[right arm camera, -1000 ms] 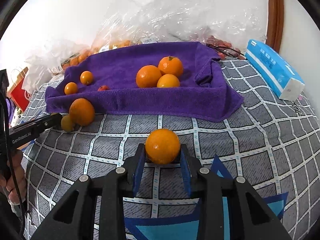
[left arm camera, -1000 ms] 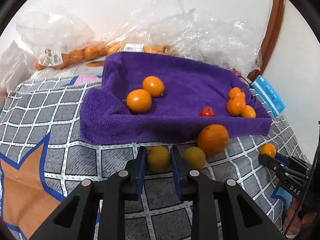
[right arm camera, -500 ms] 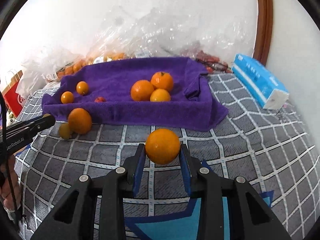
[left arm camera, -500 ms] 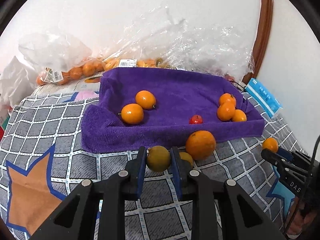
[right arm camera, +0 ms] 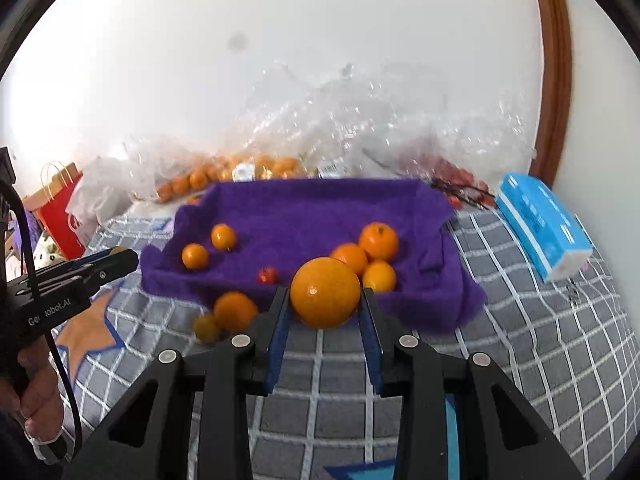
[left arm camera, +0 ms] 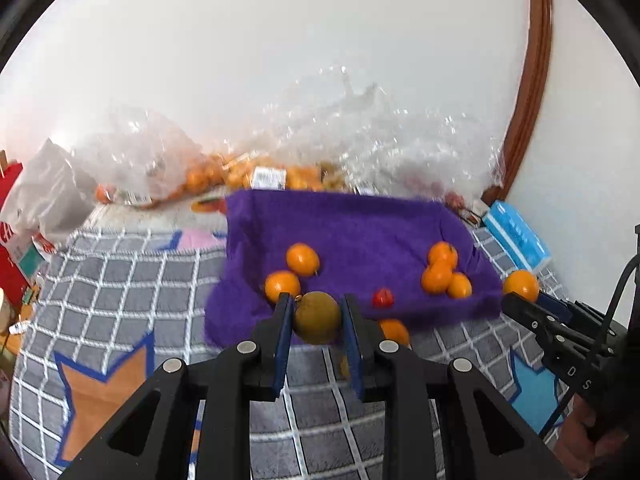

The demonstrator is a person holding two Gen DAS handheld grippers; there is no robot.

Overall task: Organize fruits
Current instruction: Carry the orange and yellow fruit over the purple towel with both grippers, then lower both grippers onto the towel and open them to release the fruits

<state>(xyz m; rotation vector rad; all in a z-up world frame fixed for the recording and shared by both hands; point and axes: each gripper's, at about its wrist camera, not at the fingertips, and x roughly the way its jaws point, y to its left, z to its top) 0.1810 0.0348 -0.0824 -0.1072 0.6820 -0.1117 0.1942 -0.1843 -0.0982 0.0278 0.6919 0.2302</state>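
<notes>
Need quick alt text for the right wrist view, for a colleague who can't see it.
The right gripper is shut on a large orange, held above a grey checked cloth. Behind it, a purple towel holds five small oranges and one small red fruit. The left gripper shows at the left edge.

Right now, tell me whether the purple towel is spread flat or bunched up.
Bunched up. The purple towel has raised, folded edges at the back and right side, forming a shallow nest around the fruit.

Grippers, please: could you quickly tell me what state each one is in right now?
Left gripper: closed on a dull yellow-green fruit.
Right gripper: closed on a large orange.
</notes>
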